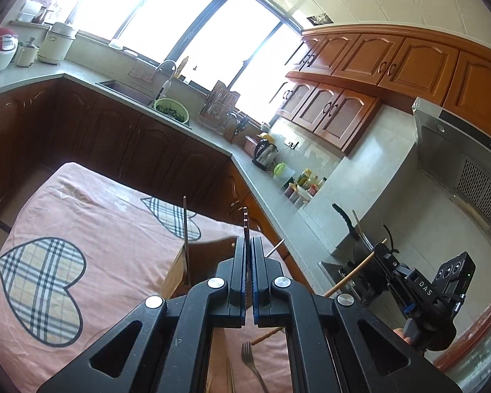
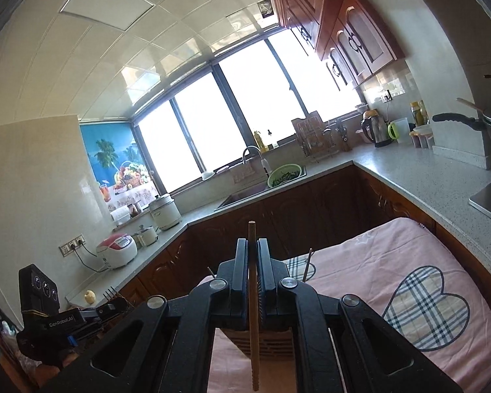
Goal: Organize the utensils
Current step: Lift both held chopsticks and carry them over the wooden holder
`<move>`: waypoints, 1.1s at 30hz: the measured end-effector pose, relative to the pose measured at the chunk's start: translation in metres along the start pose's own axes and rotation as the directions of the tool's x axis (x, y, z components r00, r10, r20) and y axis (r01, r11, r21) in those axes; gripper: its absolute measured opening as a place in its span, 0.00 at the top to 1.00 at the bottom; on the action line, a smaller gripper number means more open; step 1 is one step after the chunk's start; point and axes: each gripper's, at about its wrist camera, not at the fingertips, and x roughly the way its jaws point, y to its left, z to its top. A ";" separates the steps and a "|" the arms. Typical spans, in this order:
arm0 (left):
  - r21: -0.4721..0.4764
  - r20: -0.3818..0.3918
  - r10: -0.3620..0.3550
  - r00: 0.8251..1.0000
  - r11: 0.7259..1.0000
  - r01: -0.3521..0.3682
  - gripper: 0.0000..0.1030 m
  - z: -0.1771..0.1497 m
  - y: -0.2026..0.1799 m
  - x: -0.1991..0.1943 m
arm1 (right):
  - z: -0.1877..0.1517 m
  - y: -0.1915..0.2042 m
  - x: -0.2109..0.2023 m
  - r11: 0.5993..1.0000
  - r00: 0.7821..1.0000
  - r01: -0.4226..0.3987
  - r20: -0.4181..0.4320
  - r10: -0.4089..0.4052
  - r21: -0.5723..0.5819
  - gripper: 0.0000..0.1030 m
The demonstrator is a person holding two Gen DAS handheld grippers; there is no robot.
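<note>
My left gripper [image 1: 248,244] is shut on a thin dark utensil [image 1: 245,221] that sticks up between its fingers; its prongs [image 2: 112,292] show in the right wrist view as a fork. My right gripper [image 2: 252,245] is shut on a brown wooden chopstick [image 2: 253,314], also seen in the left wrist view [image 1: 352,275]. Both are held above a wooden utensil holder [image 2: 265,344] on the pink table [image 1: 81,216], with chopsticks [image 1: 186,232] standing in it. A metal fork [image 1: 250,363] and another wooden chopstick [image 1: 266,335] lie on the cloth below.
The pink cloth has plaid hearts [image 1: 45,285]. A kitchen counter [image 1: 212,137] wraps around behind, with a sink [image 1: 127,90], green colander [image 1: 172,109], dish rack [image 1: 217,111], kettle [image 1: 265,154] and rice cookers [image 1: 0,49]. A stove with a pot [image 1: 360,239] is at right.
</note>
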 end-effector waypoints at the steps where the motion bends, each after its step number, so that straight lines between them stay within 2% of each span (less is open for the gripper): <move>1: 0.001 0.011 -0.004 1.000 1.000 0.004 1.00 0.004 0.000 0.006 | 0.004 -0.001 0.004 1.000 1.000 0.004 0.012 -0.004 0.002 0.95; 5: 0.010 0.038 -0.016 0.999 1.000 0.015 1.00 0.013 0.007 0.035 | 0.018 -0.007 0.023 1.000 0.999 0.011 0.040 -0.011 0.012 0.95; 11: 0.034 0.043 -0.012 0.999 0.999 0.011 1.00 0.008 0.018 0.087 | 0.026 -0.017 0.049 0.999 0.996 0.043 0.083 -0.043 0.009 0.95; 22: -0.060 -0.038 0.017 0.999 0.998 -0.019 0.99 -0.016 0.063 0.178 | -0.025 -0.046 0.098 0.995 0.997 0.077 0.020 -0.079 0.064 0.95; 26: -0.071 -0.054 0.029 0.998 0.997 -0.032 0.98 -0.018 0.074 0.194 | -0.041 -0.058 0.109 0.992 0.995 0.096 -0.023 -0.094 0.082 0.95; 33: -0.104 -0.109 0.046 0.993 0.993 -0.058 0.98 -0.028 0.086 0.213 | -0.045 -0.053 0.112 0.994 0.995 0.095 -0.027 -0.094 0.058 0.95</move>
